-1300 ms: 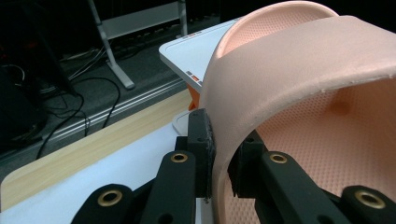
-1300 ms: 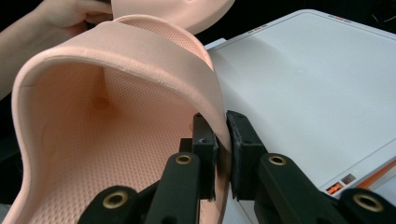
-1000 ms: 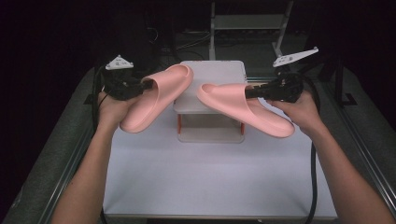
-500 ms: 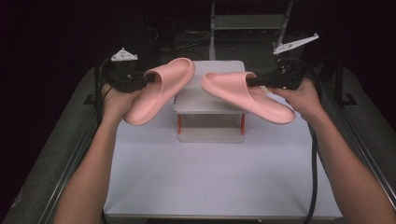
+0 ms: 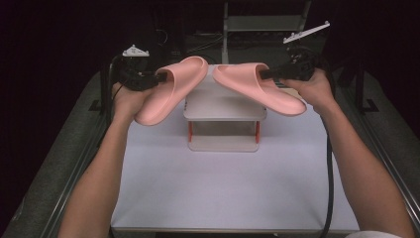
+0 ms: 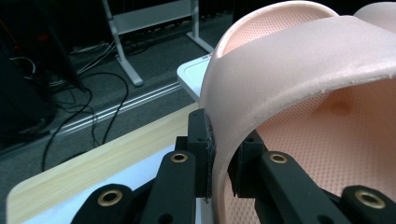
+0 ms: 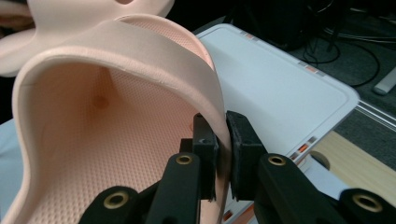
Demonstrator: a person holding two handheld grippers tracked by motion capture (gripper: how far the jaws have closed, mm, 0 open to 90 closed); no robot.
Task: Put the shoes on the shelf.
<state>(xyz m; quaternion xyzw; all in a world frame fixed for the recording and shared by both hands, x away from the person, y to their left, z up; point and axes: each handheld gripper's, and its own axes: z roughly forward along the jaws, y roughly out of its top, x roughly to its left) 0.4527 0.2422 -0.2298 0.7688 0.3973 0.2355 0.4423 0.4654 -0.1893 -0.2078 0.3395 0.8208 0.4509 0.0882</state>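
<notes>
Plainly, both pink slippers (image 5: 171, 89) (image 5: 260, 87) carry no readable brand or writing

Claw (image 7: 221, 140) pinches pink slipper (image 7: 93, 154) strap — white shelf (image 7: 289, 88) behind.

We see two pink slippers (image 5: 171, 88) (image 5: 257, 87) held aloft, toes angled together above a small white rack (image 5: 224, 106).

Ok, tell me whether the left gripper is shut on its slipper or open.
Shut. In the left gripper view, the left gripper pinches the strap of the left pink slipper between both pads, holding it off the table.
</notes>
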